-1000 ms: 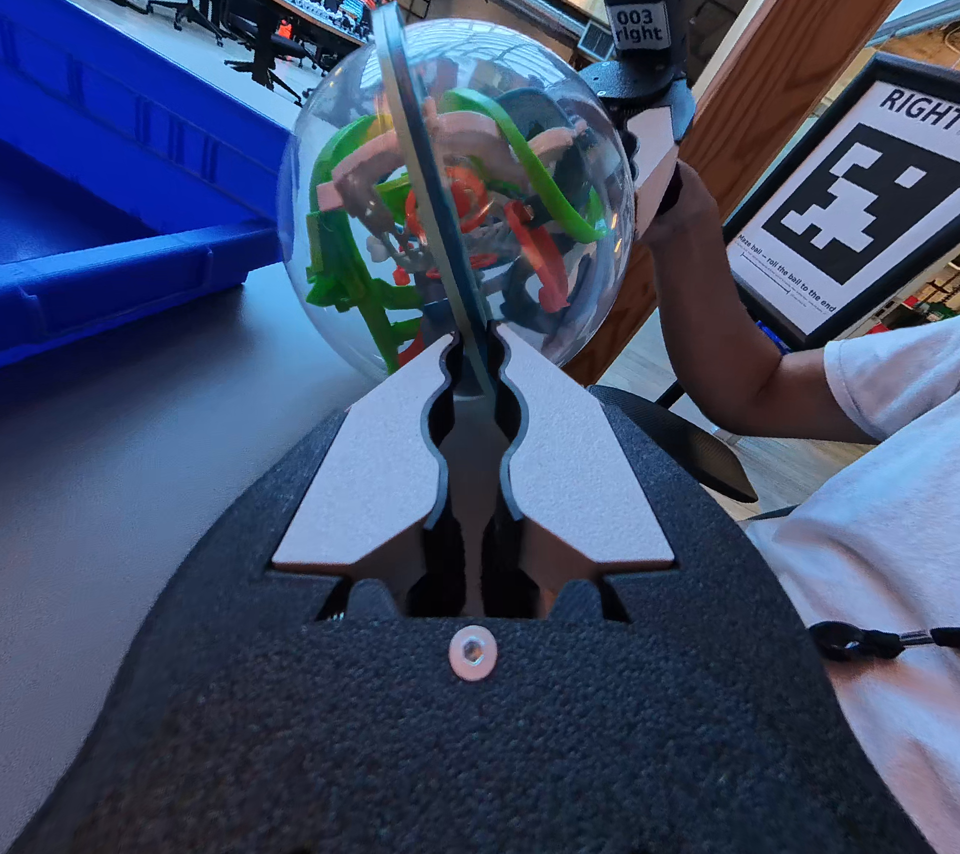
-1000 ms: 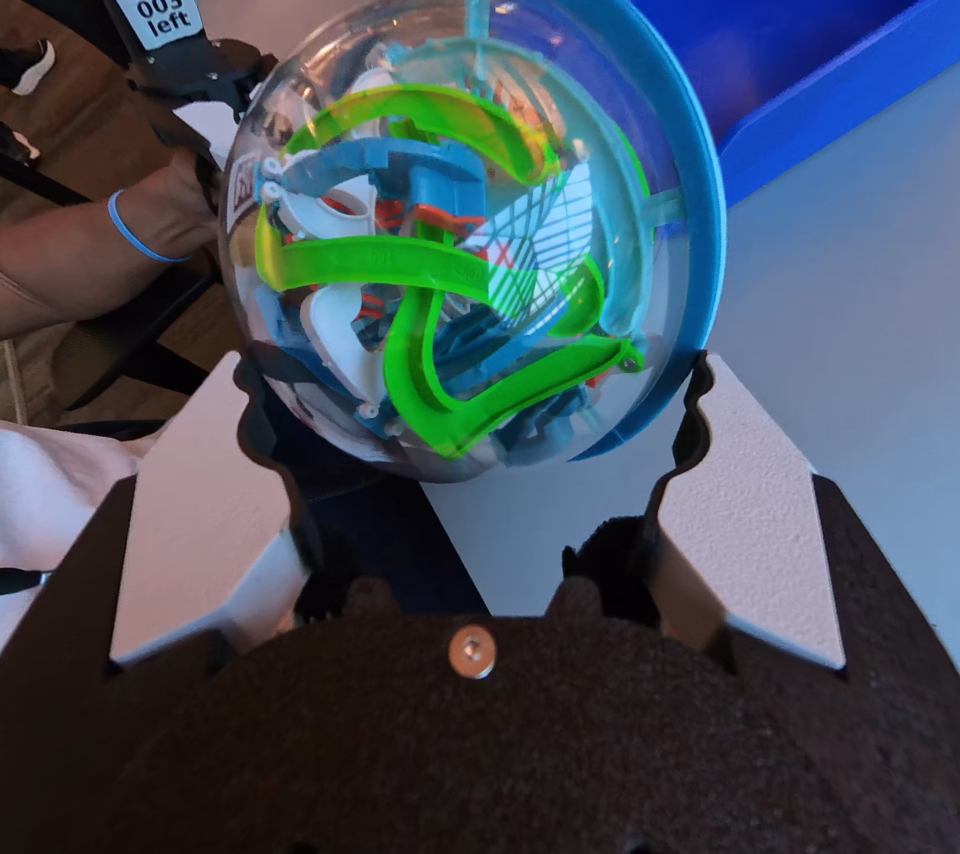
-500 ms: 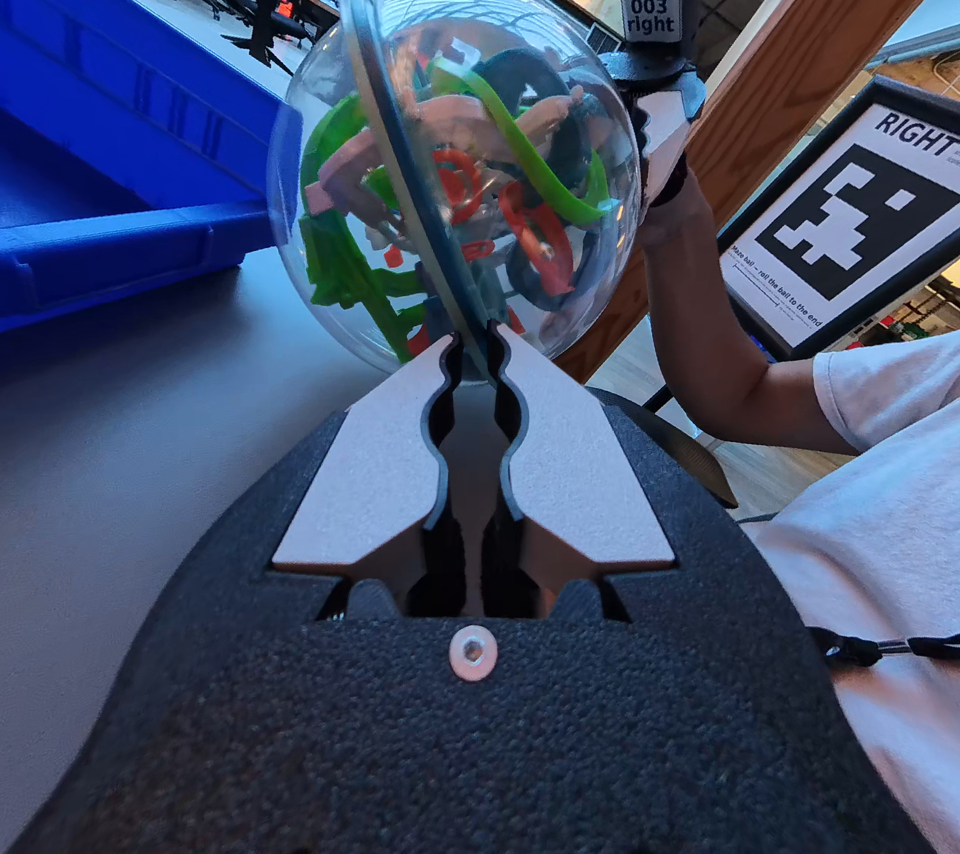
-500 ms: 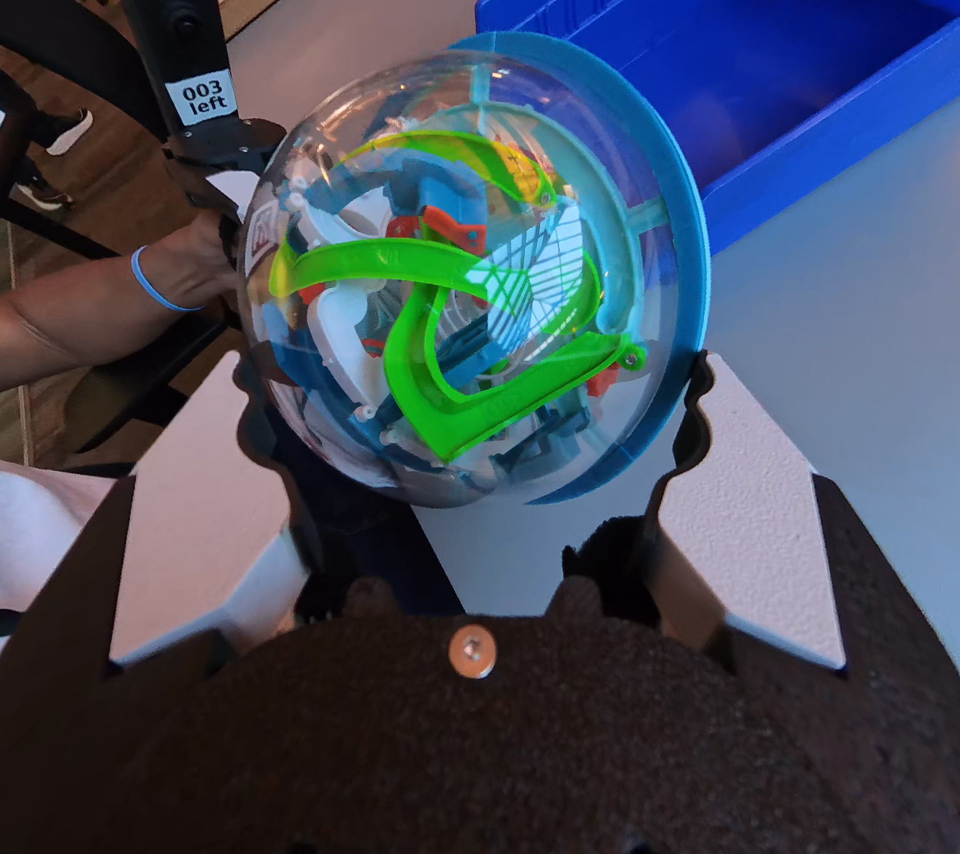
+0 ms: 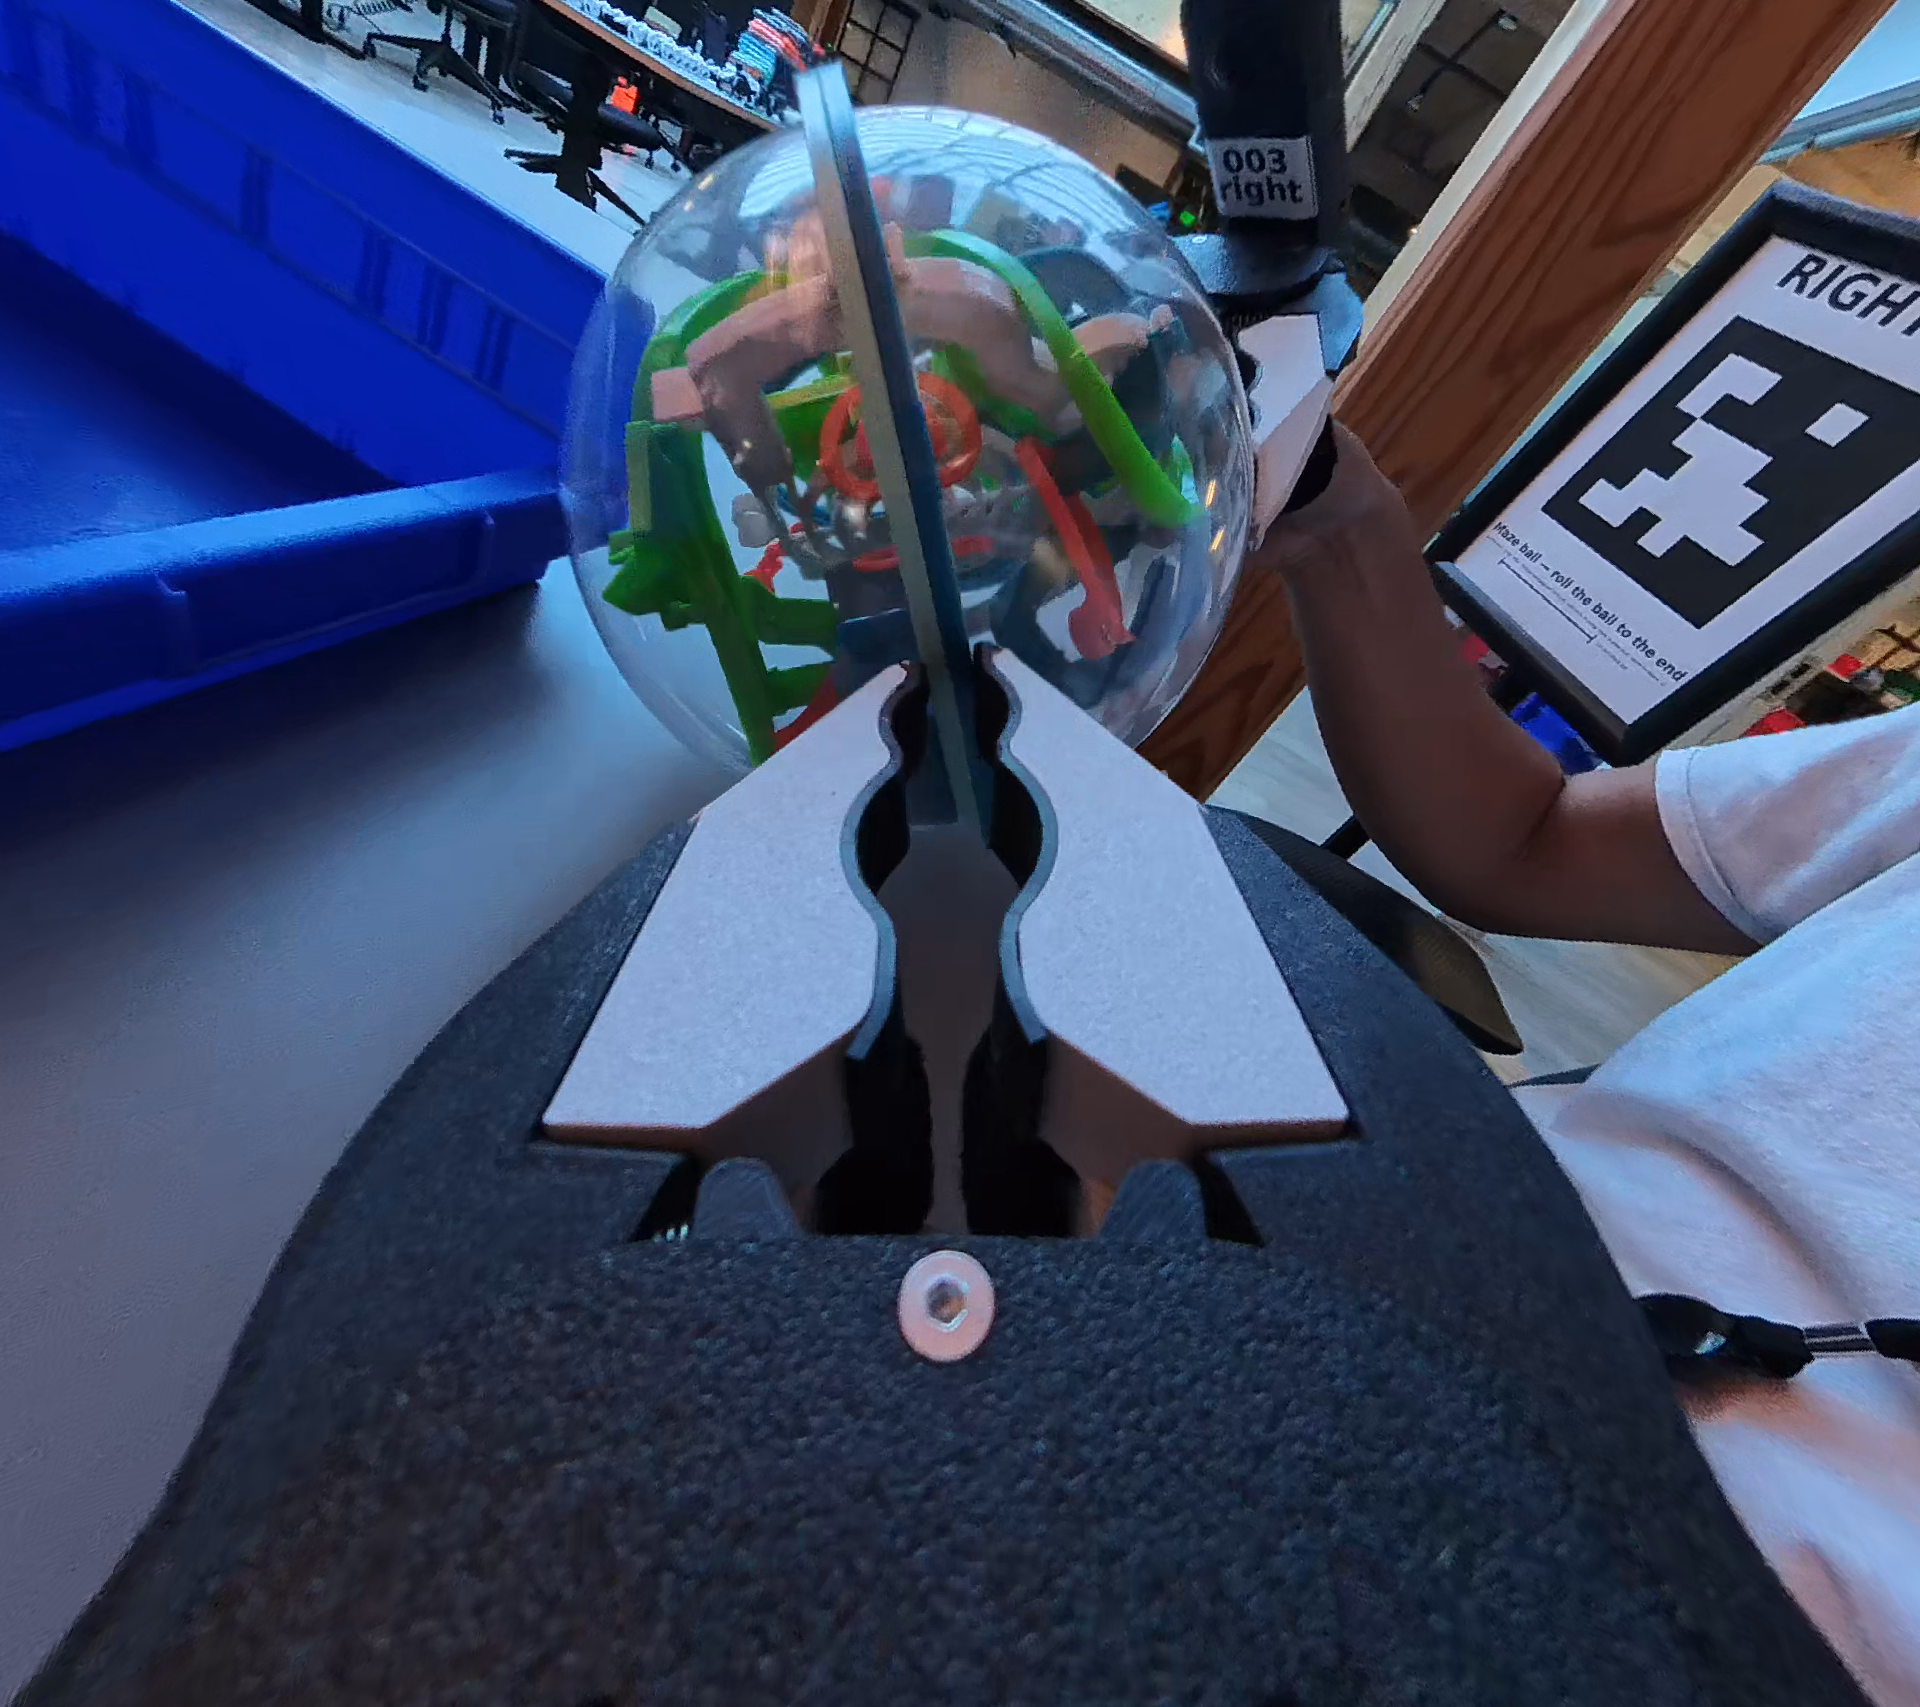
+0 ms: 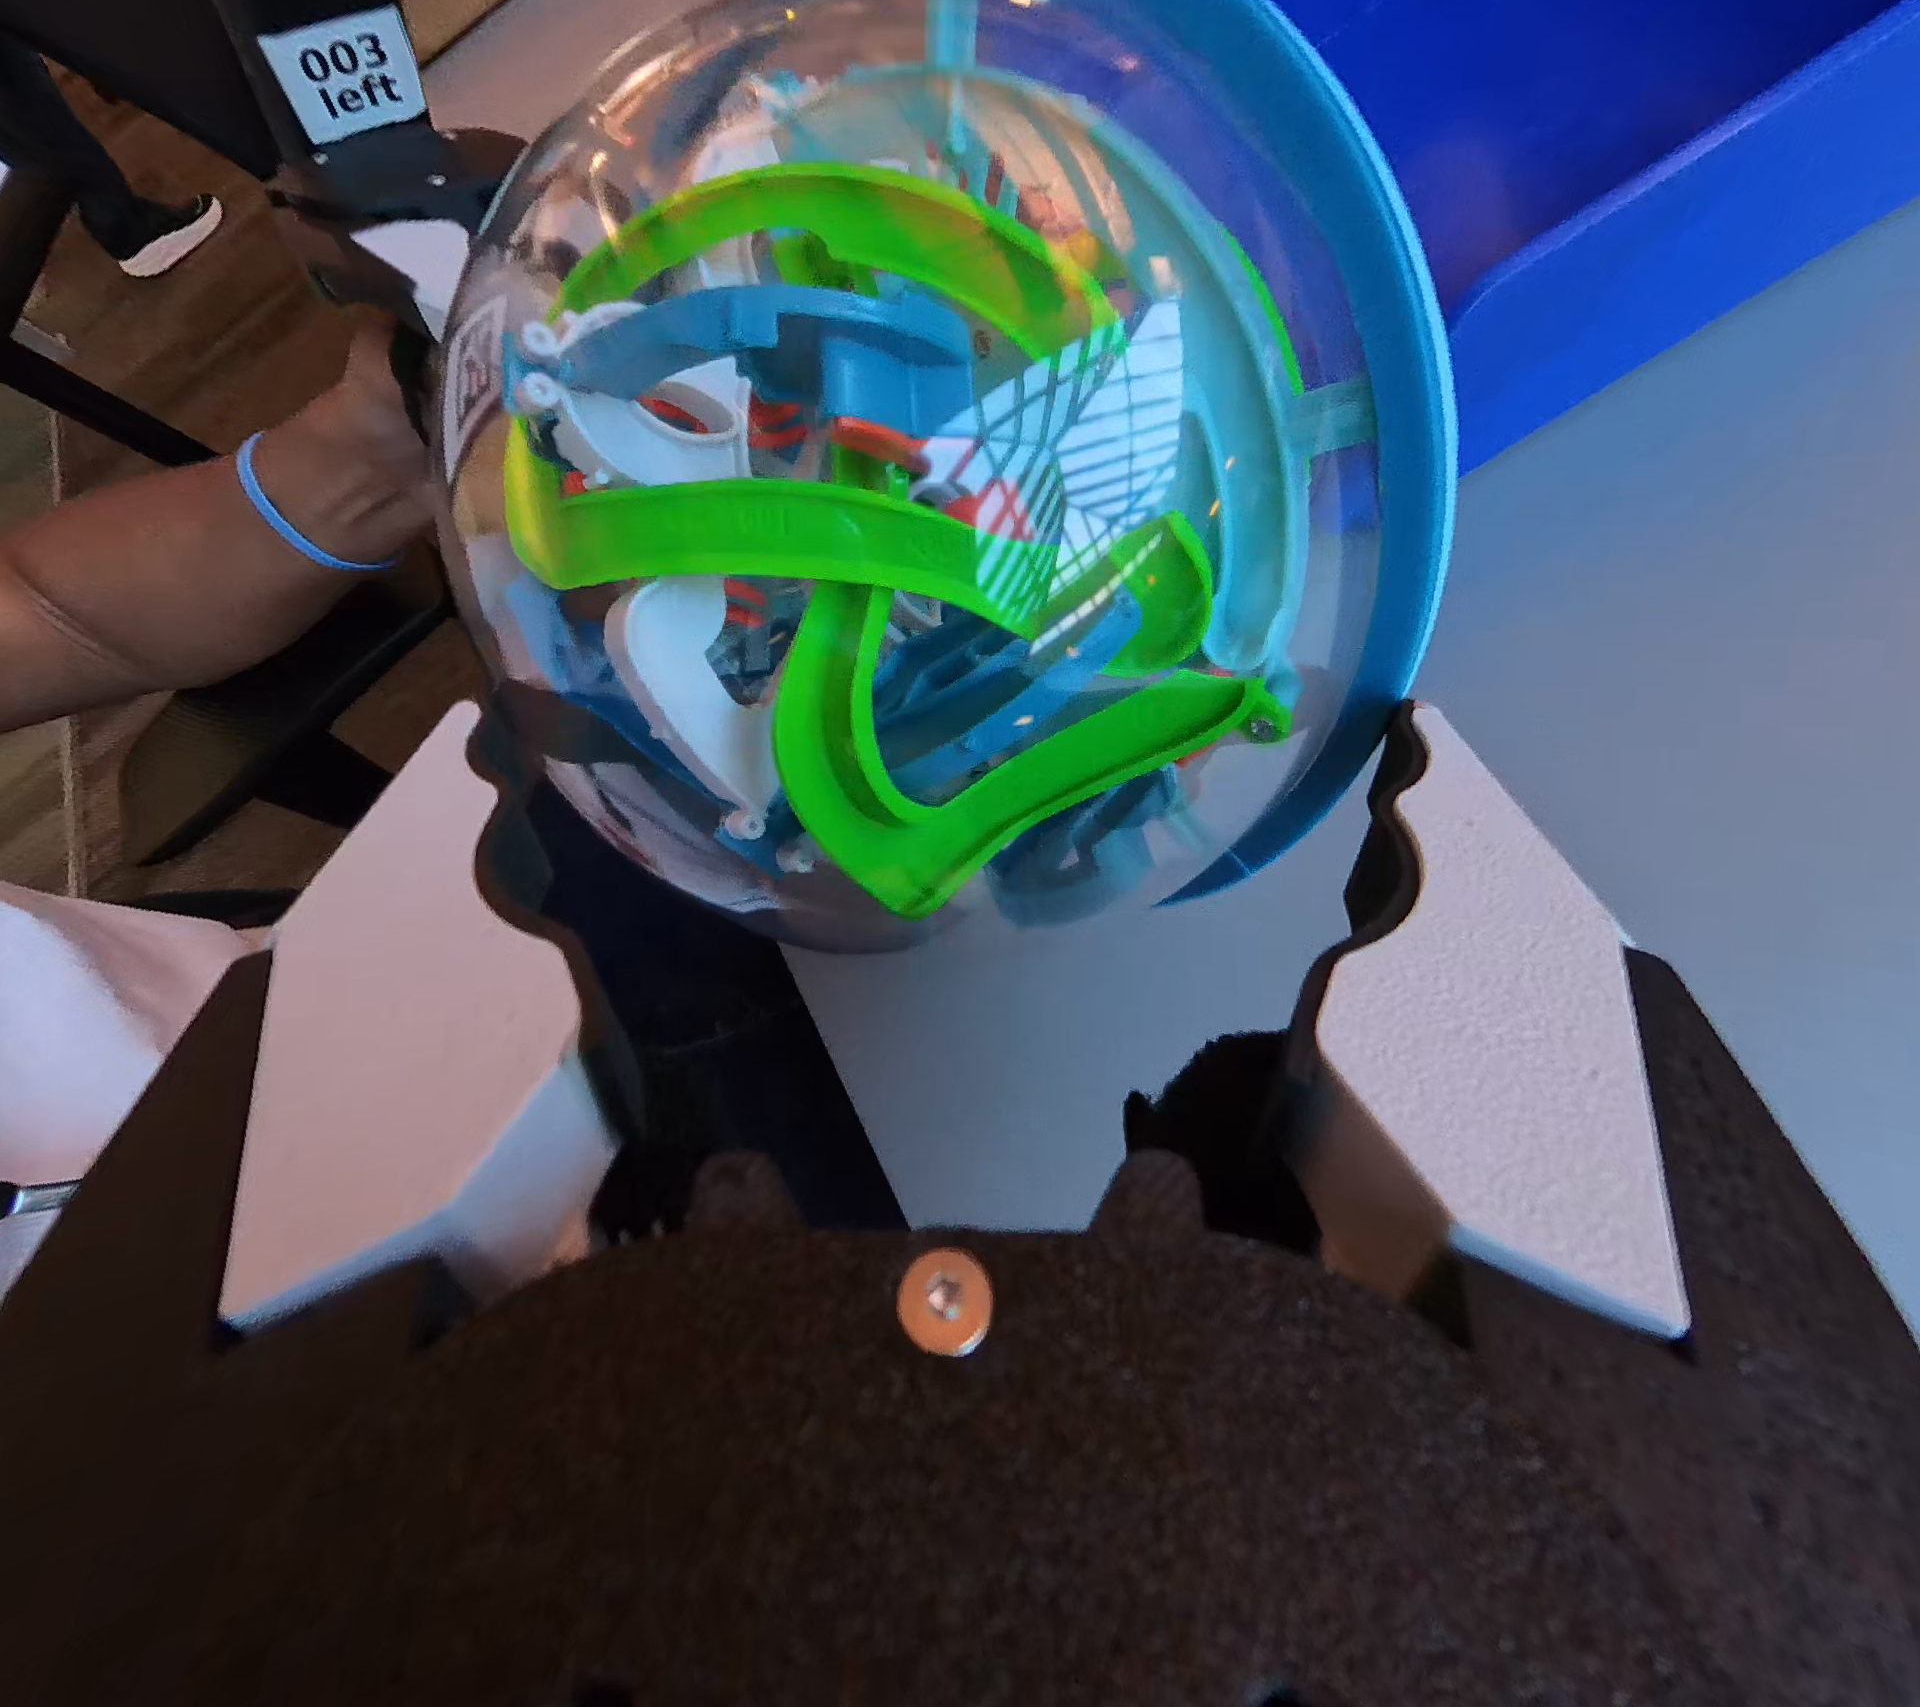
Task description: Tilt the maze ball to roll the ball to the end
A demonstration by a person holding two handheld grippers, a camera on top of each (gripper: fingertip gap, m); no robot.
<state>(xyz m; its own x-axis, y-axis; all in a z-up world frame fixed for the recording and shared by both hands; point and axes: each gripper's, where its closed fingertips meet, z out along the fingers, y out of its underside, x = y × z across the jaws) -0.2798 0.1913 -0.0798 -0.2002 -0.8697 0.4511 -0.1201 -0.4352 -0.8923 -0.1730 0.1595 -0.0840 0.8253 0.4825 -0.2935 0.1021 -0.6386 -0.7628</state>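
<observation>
The maze ball (image 5: 1039, 431) is a clear sphere with green, blue, white and red tracks inside and a blue ring (image 5: 883, 431) around it. It is held up above the grey table (image 5: 260, 982). My left gripper (image 5: 948, 670) is shut on the ring's edge, which stands nearly edge-on between the pads. My right gripper (image 6: 945, 722) is wide open, its fingertips (image 6: 1397, 753) cupping the sphere's near side (image 6: 883, 566). It also shows in the left wrist view (image 5: 1288, 410), against the ball's right side. I cannot make out the small ball inside.
A blue bin (image 5: 208, 431) stands on the table just beyond the maze ball, also in the right wrist view (image 6: 1610, 99). A framed marker sign (image 5: 1714, 473) and a wooden post (image 5: 1558, 255) stand to the right. The person's arms and white shirt (image 5: 1766, 1086) are close.
The maze ball rocked: half a second ago its ring leaned further left and it sat lower in the right view. It is now back near its pose of a second ago. Both grips are unchanged.
</observation>
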